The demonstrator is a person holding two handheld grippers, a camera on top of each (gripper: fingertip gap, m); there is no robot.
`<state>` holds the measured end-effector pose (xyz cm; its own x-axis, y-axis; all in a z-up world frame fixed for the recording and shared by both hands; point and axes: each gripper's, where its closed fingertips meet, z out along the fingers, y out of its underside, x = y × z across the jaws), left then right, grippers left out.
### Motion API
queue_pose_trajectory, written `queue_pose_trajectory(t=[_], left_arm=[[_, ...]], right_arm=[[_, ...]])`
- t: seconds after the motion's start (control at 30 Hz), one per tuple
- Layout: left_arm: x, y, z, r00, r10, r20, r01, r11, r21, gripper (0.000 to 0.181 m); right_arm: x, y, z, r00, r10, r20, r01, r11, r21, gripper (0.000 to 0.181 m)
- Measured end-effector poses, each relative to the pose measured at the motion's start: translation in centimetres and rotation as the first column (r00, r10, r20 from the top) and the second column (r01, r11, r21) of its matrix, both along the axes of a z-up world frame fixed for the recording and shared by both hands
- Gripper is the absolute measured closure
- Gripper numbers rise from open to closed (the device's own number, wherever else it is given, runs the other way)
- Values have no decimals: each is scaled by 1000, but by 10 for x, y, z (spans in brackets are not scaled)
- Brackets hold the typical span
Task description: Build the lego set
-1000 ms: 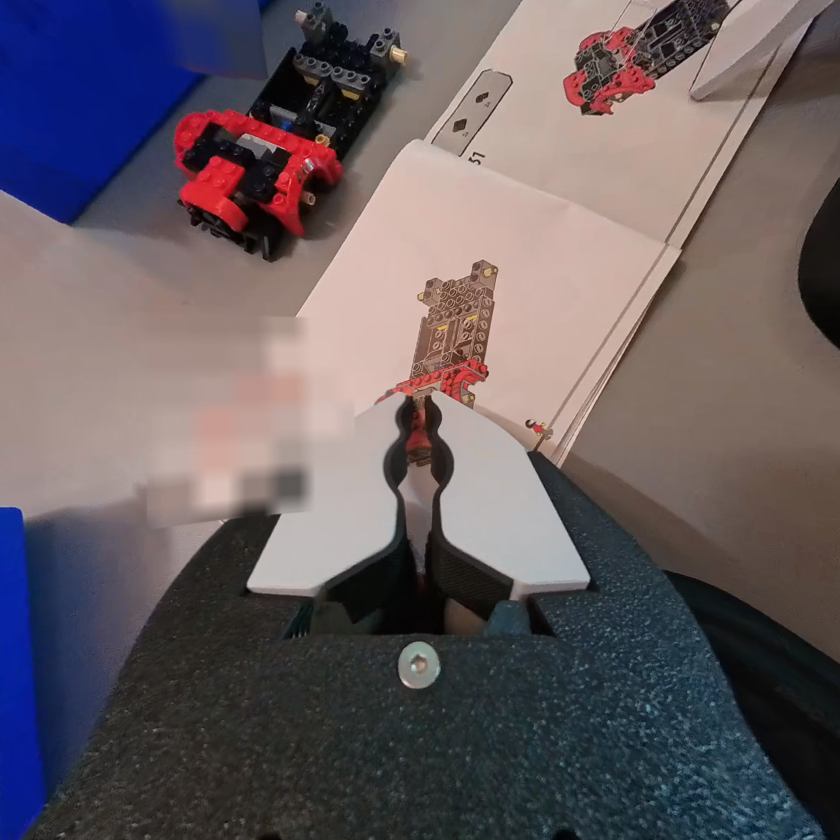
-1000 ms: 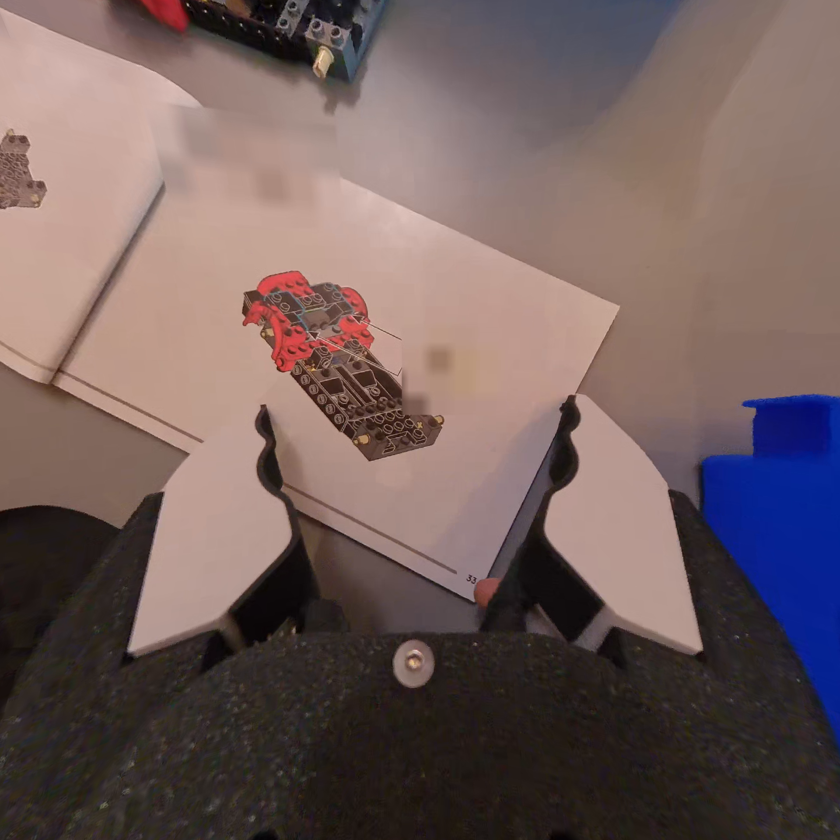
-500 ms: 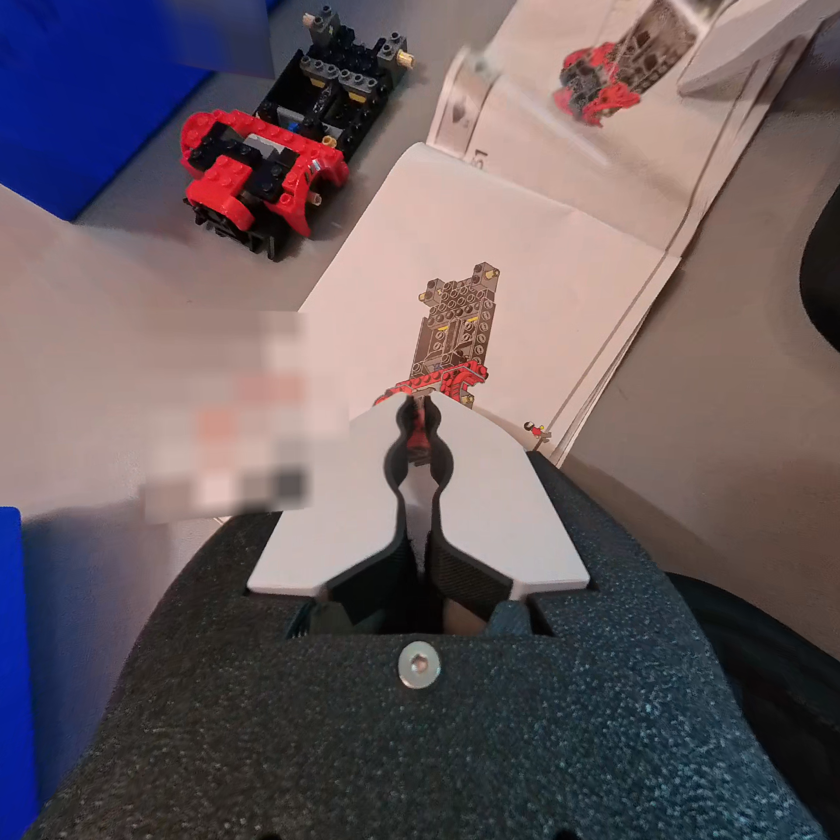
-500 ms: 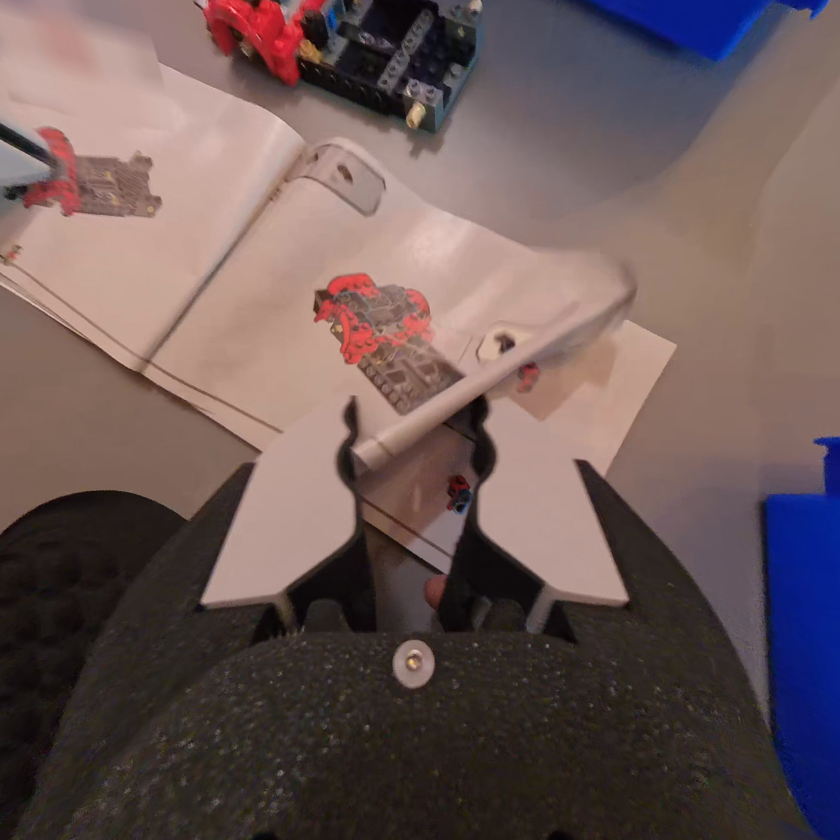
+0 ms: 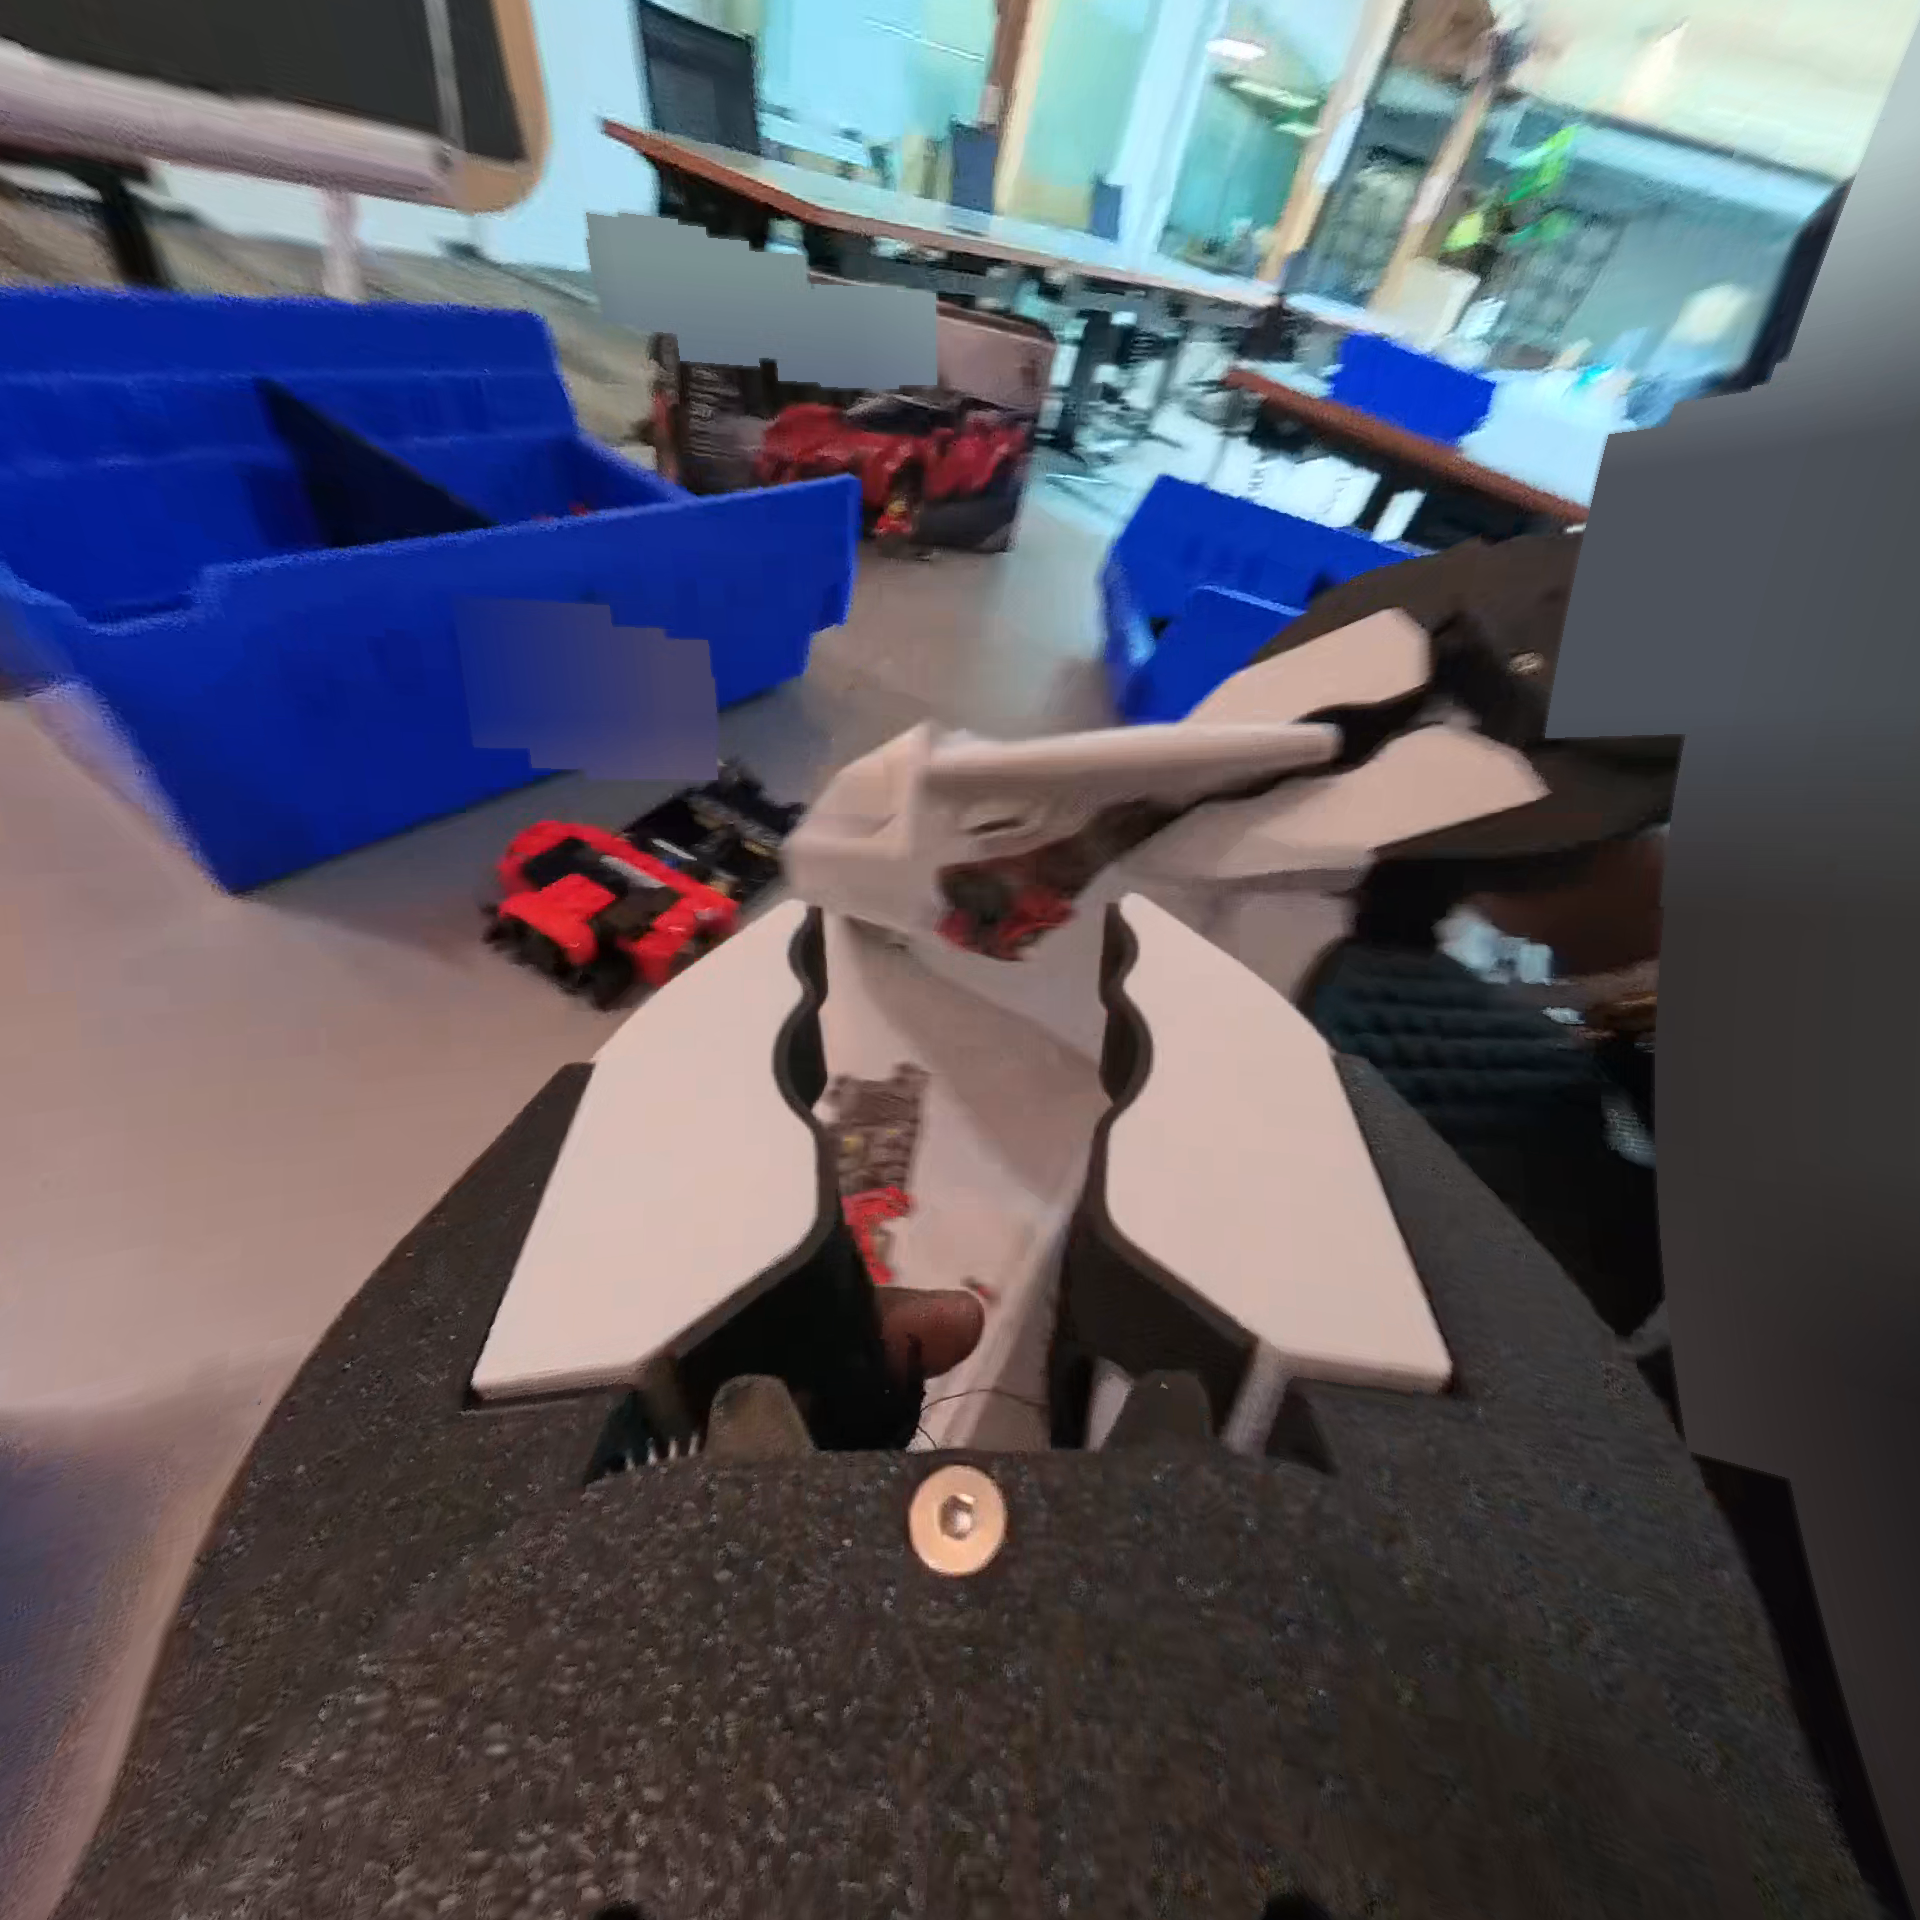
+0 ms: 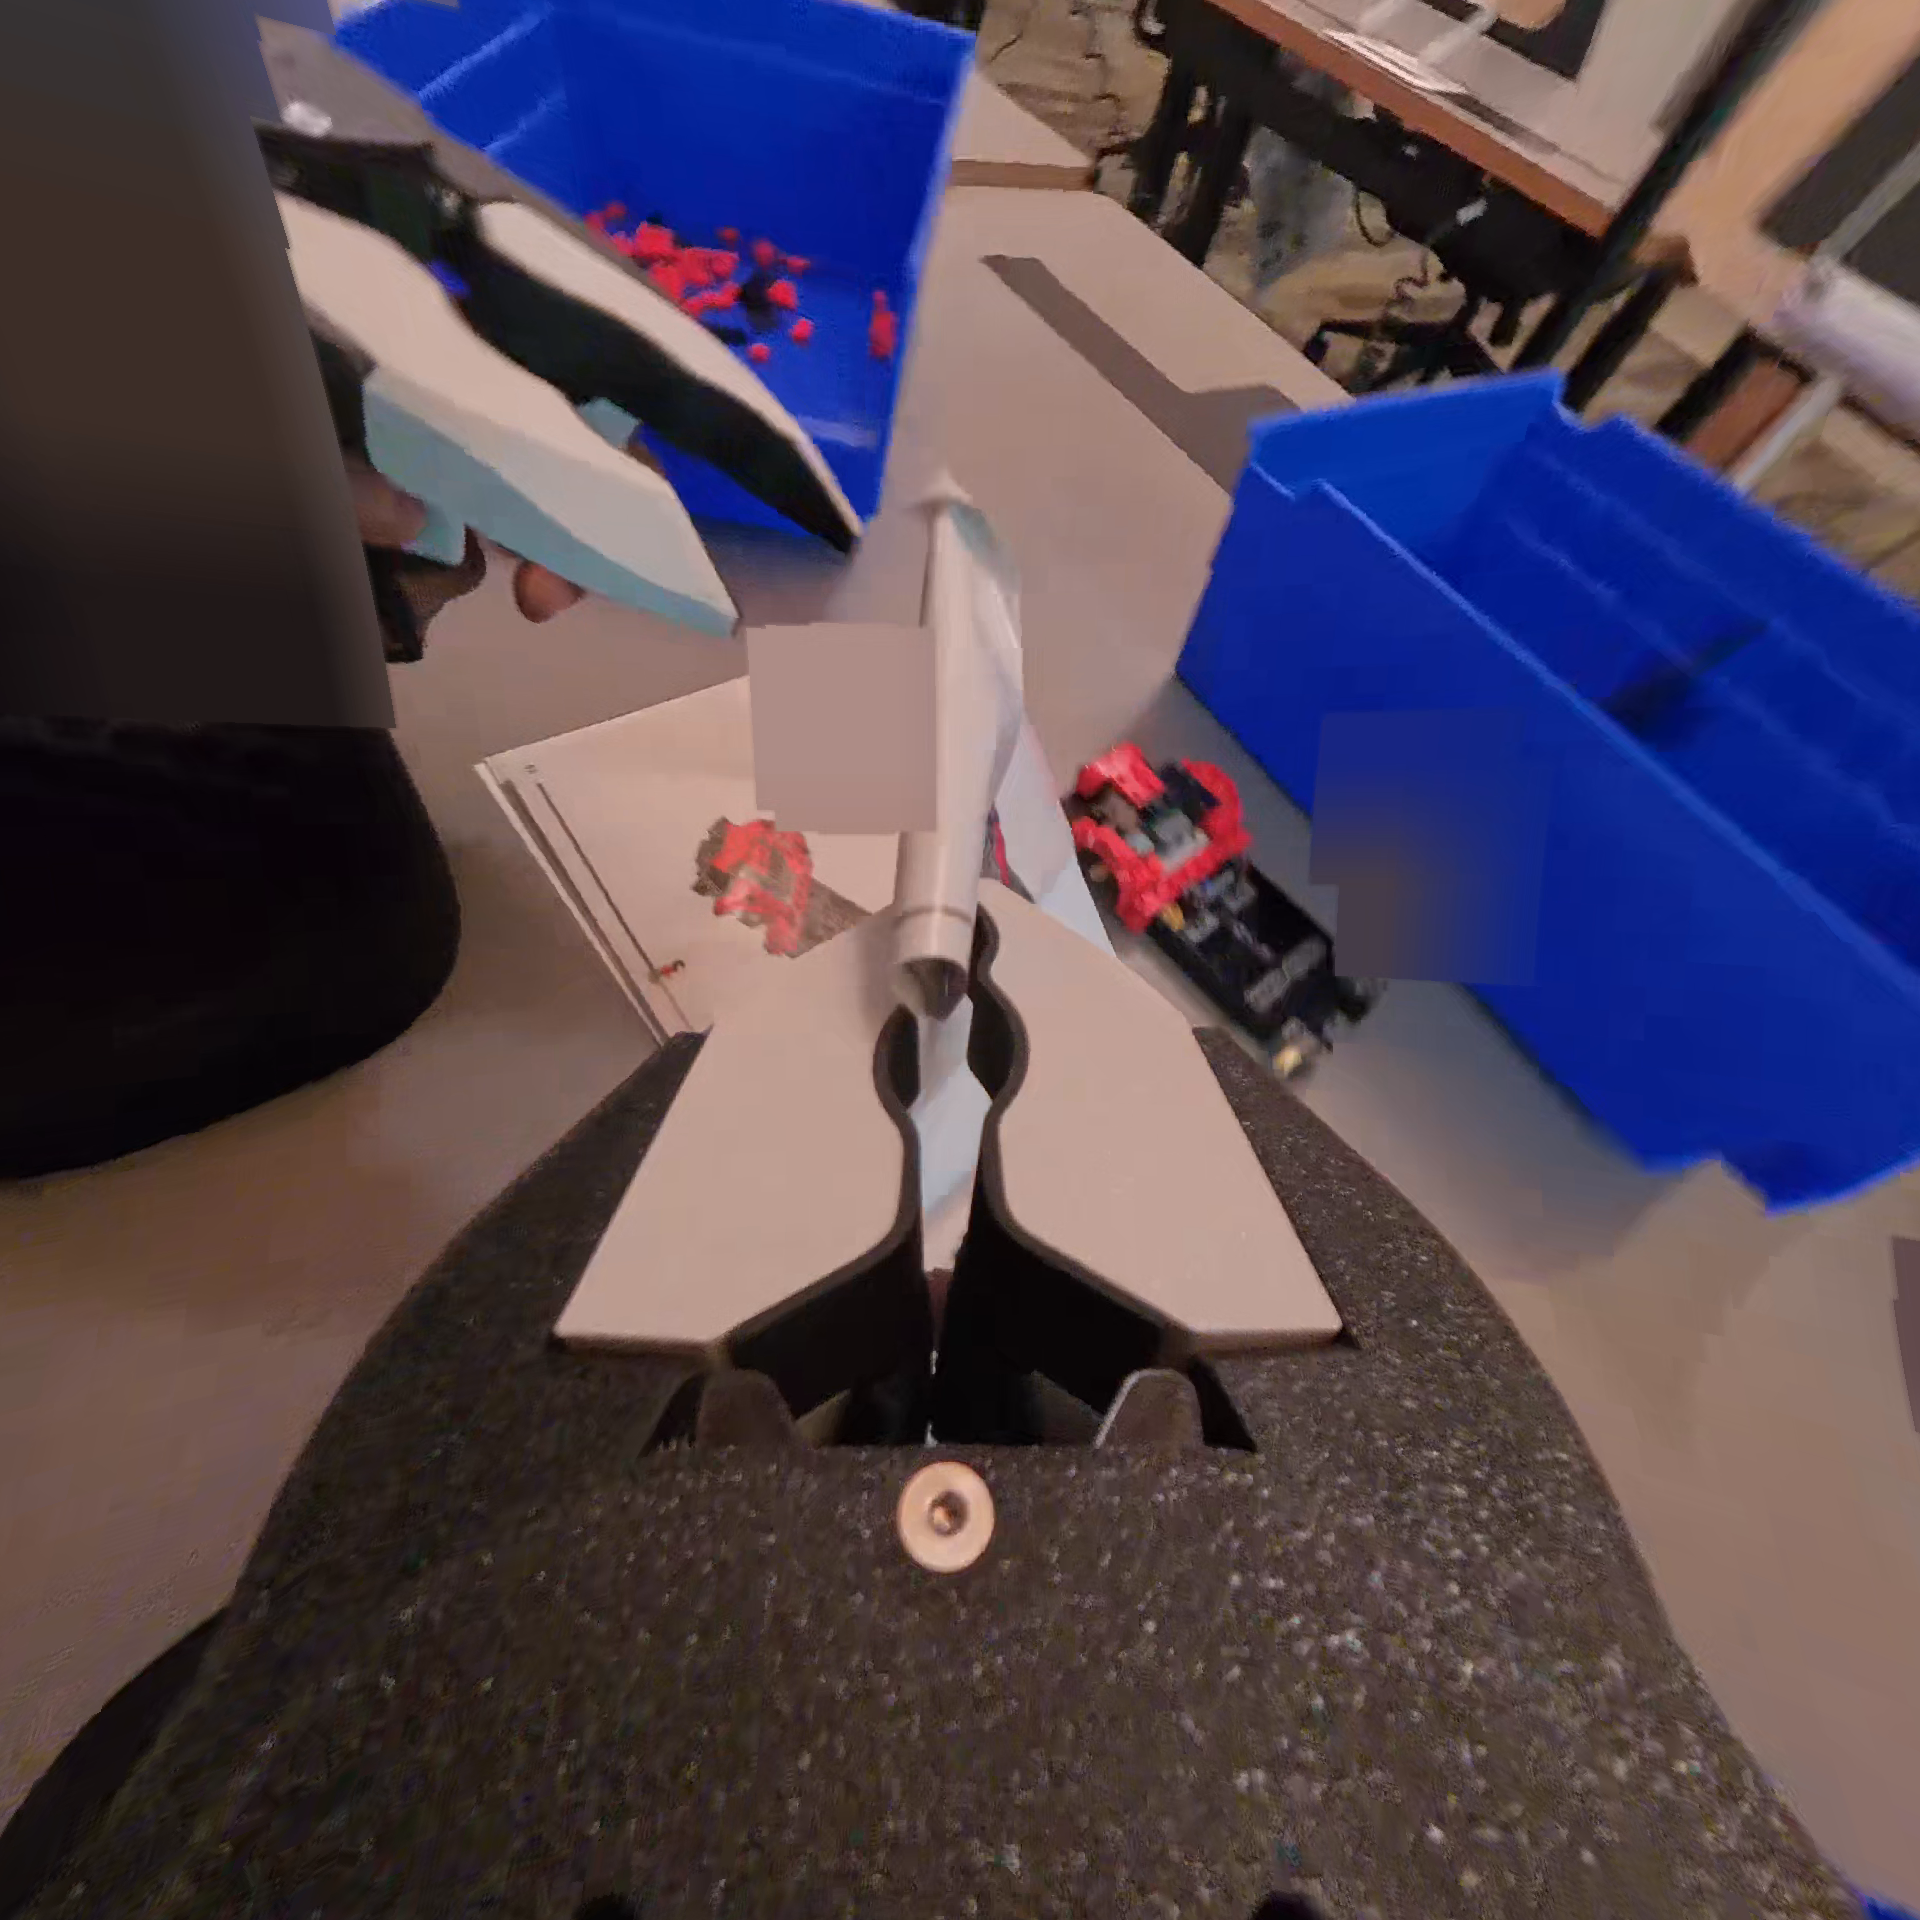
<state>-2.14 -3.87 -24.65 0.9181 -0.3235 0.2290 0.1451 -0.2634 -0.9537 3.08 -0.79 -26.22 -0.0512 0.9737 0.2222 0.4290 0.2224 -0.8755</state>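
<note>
While the right gripper (image 6: 951, 987) pinches a lifted sheet of the white paper instruction booklet (image 6: 644, 831) between its pressed-together grey fingers, the rest of the booklet lies open on the grey table (image 6: 208, 1299). The held page (image 6: 966, 727) stands up edge-on in the right wrist view, so its printed side is hidden there. The left wrist view shows that same page (image 5: 935, 831) from the side, curled, with a red printed drawing on it, and the right gripper (image 5: 1340, 732) clamped on its far edge.

The left gripper (image 5: 961, 925) has its pale fingers spread apart with nothing between them; booklet pages show through the gap. From the right wrist view it (image 6: 769, 561) hovers above the table, near the booklet's far corner.

The half-built red and black lego car (image 6: 1205, 883) sits on the table just beside the booklet, in front of a long blue plastic bin (image 6: 1662, 935). Only the right view looks into the second blue bin (image 6: 727, 156), where loose red pieces lie. Only the left view shows the cardboard set box (image 5: 883, 447), standing beyond the bins.
</note>
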Motion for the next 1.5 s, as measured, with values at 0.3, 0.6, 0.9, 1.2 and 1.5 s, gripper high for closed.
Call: queue_pose_trajectory(t=[0.3,0.6,0.9,1.2,1.5], left_arm=[[-21,-26,-22,897,18,443,34,993,-111,121],[-60,-47,-44,973,186,139,-153,964,-218,129],[-13,-28,-34,973,-3,-231,-47,977,-209,140],[96,9,-41,808,-314,-498,256,949,-184,162],[76,13,-119,784,-416,-460,150,846,-511,180]], right_arm=[[-38,-75,-36,945,269,185,-309,918,248,130],[12,32,-34,968,210,136,-172,953,-249,160],[-6,27,-89,884,327,335,-361,931,45,179],[-13,4,-102,825,502,260,-485,865,-131,181],[-2,37,-77,895,436,92,-369,841,-396,181]])
